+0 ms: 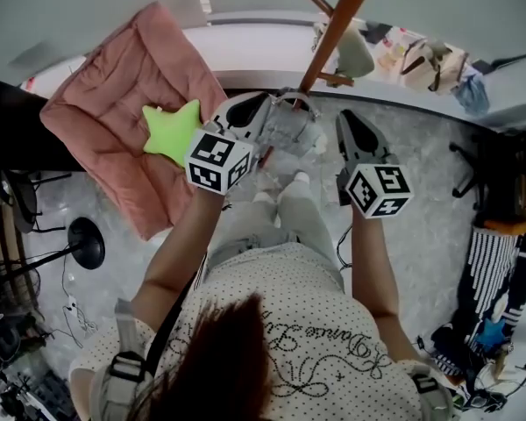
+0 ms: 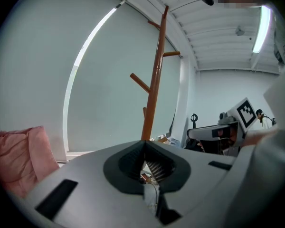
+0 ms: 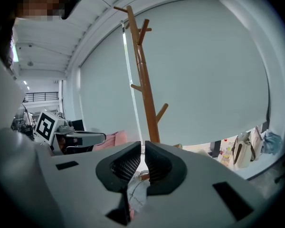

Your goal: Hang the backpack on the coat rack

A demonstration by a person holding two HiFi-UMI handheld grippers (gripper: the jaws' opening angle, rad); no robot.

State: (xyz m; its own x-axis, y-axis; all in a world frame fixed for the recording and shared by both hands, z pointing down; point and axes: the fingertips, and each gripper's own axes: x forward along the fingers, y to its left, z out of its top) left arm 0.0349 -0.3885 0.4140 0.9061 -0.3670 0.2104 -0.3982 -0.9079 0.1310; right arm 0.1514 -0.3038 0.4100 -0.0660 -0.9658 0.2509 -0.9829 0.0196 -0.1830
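A person stands at the foot of a wooden coat rack point(image 1: 333, 29) with a grey quilted backpack point(image 1: 291, 130) held low between two hand-held grippers, above the person's feet and close to the rack's pole; the left tongs point(image 1: 252, 112) are pressed together at the tips, and grey material shows in the gap behind them in the left gripper view, so they appear to be pinching the backpack at its left side; the right tongs point(image 1: 349, 128) stand all but together, a thin bright slit between the pads, with stitched grey fabric running up between them in the right gripper view; that reads as a hold on a thin fold of the backpack, though the head view does not make the contact on that side plain; both gripper views look up along the brown pole to its slanting pegs point(image 2: 140, 82), and every peg in sight is bare; a pink cushion point(image 1: 114, 103) bearing a green star pillow point(image 1: 174, 130) lies off to the left, apart from the work; by this showing the pick-up is done and the bag is at the rack, but nothing hangs yet; what is left, in all likelihood, is raising it to peg height, passing its top loop point(image 1: 294, 99) over a peg and letting go
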